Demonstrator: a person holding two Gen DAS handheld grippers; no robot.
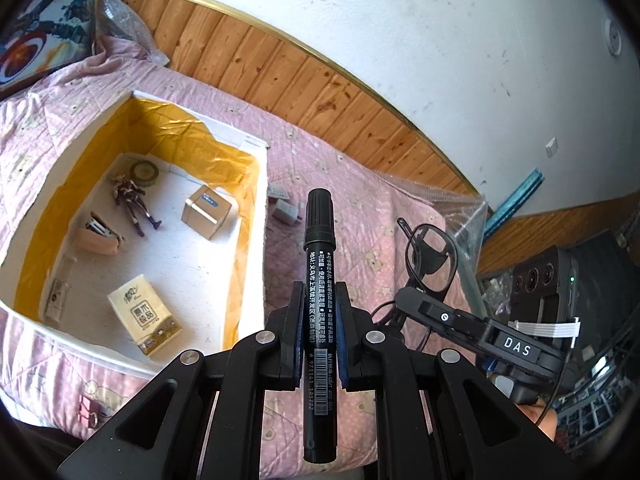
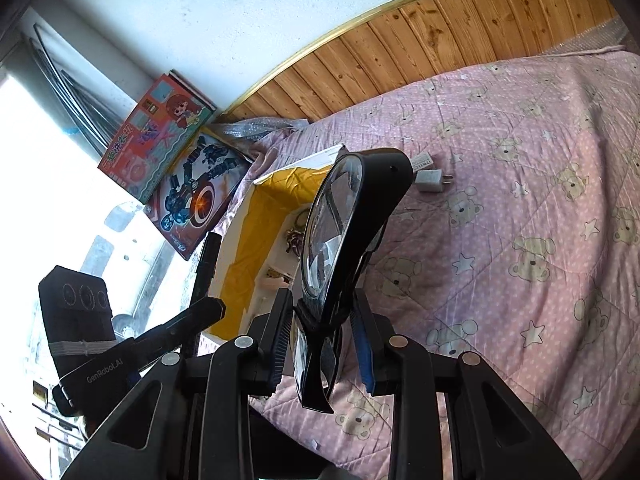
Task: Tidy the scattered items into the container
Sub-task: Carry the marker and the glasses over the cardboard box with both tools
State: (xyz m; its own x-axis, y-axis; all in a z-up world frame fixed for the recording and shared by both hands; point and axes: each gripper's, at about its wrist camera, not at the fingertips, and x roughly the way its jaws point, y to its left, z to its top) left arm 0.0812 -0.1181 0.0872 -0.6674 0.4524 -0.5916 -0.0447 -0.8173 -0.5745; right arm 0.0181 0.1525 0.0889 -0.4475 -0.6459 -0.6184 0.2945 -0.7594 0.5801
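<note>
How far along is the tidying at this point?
Done: a tissue pack, figurine, tape roll and small tin lie in the box. In hand: left gripper holds a marker, right gripper holds glasses. Left: charger plugs on the bedspread.

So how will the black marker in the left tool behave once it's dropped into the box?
The marker looks rigid and light, so the left tool should hold it easily. Its round barrel will probably roll on the flat floor of the box until it meets a wall or the tissue pack. The glossy surface might slip between the pads.
</note>
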